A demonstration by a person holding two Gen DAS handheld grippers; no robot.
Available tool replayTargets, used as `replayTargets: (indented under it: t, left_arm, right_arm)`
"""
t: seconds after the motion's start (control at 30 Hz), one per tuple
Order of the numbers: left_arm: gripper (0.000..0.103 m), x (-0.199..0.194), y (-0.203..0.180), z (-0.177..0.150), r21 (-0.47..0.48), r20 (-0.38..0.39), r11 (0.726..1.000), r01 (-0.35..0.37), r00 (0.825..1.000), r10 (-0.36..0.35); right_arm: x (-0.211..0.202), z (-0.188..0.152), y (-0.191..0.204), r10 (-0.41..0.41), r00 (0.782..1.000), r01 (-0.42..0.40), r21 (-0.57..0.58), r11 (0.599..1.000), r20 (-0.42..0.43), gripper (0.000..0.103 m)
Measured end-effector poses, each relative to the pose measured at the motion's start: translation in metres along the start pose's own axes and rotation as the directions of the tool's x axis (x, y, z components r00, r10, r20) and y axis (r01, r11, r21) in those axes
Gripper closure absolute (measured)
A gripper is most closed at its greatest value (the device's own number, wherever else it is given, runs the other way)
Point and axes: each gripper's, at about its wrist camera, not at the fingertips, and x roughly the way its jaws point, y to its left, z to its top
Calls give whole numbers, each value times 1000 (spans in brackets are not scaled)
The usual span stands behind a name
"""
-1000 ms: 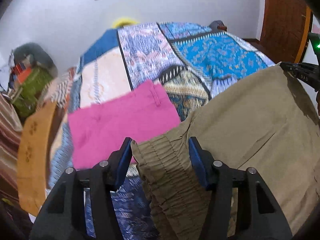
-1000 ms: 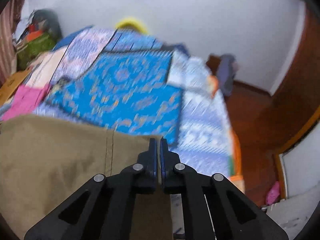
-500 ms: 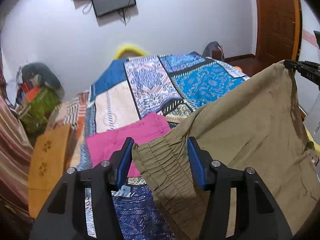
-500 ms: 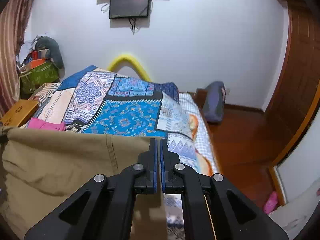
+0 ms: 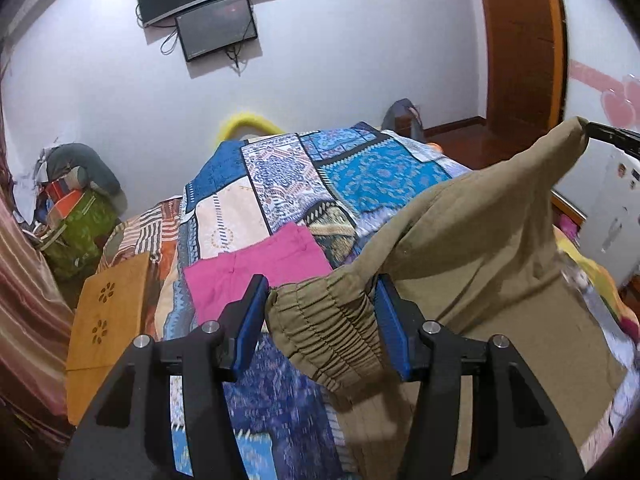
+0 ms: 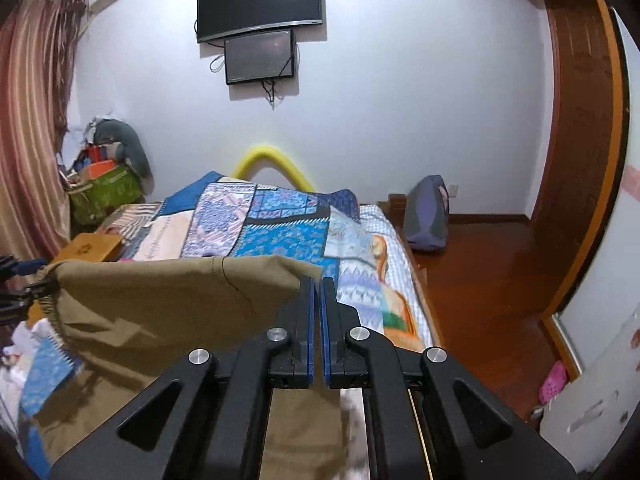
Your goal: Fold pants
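Olive-brown pants (image 5: 480, 248) hang stretched between my two grippers above the bed. My left gripper (image 5: 320, 292) is shut on the gathered elastic waistband, which bulges between its blue pads. My right gripper (image 6: 318, 280) is shut on the opposite top corner of the pants (image 6: 160, 300), its pads pressed together on the cloth edge. In the left wrist view the right gripper (image 5: 612, 136) shows at the far right, pulling that corner into a peak. The left gripper (image 6: 20, 280) appears at the left edge of the right wrist view. The lower part of the pants drapes down out of sight.
A folded pink garment (image 5: 256, 276) lies on the patchwork quilt (image 5: 360, 172) covering the bed. A wooden lap table (image 5: 108, 328) and a green bag (image 5: 76, 236) stand to the left. Two screens (image 6: 260, 20) hang on the far wall. A backpack (image 6: 428, 216) sits on the wooden floor at right.
Both grippers have risen and pulled back, lifting the pants off the bed. More of the wall and the screens has come into view. Both grips are unchanged.
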Motion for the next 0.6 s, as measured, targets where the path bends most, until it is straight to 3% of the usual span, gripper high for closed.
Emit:
replayTargets:
  t: [0.3,0.6]
  left_arm:
    - [49,-39,-21,-73,39,-57,997,70,996,-67]
    - [49,-41,-45,-143,55,-149,991,121,983,-111]
  right_arm:
    - [-46,-78,11,37,994,-34,24,999,-106,101]
    - [-55,-164,23,42,961,-20,81,997,-274,101]
